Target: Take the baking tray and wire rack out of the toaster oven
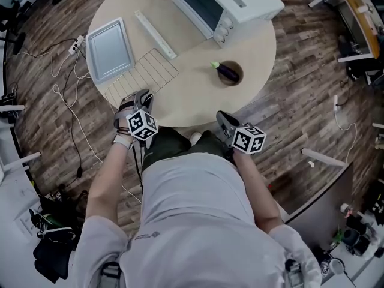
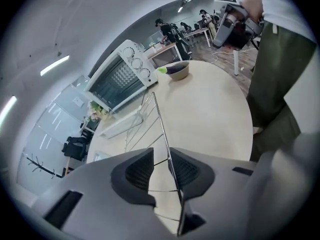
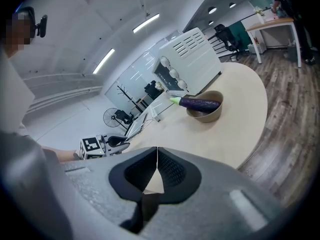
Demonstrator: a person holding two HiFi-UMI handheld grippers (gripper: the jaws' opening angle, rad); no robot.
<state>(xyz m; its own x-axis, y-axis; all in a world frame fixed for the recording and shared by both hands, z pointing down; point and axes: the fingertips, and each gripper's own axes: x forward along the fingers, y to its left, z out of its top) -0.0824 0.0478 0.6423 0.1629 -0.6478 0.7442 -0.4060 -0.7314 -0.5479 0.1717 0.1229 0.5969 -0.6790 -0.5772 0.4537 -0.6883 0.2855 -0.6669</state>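
The wire rack lies flat on the round table, near its front left edge. Beside it, farther left, sits the grey baking tray. Both are outside the white toaster oven at the table's far side. My left gripper points down at the rack's near edge. In the left gripper view its jaws stand a little apart, with the rack's edge wire running between them along the right pad. My right gripper hovers at the table's front edge, shut and empty.
A brown bowl holding an eggplant stands right of the table's middle. A long white strip lies between the tray and the oven. A power strip and cables trail over the floor at the left. Desks and chairs stand farther off.
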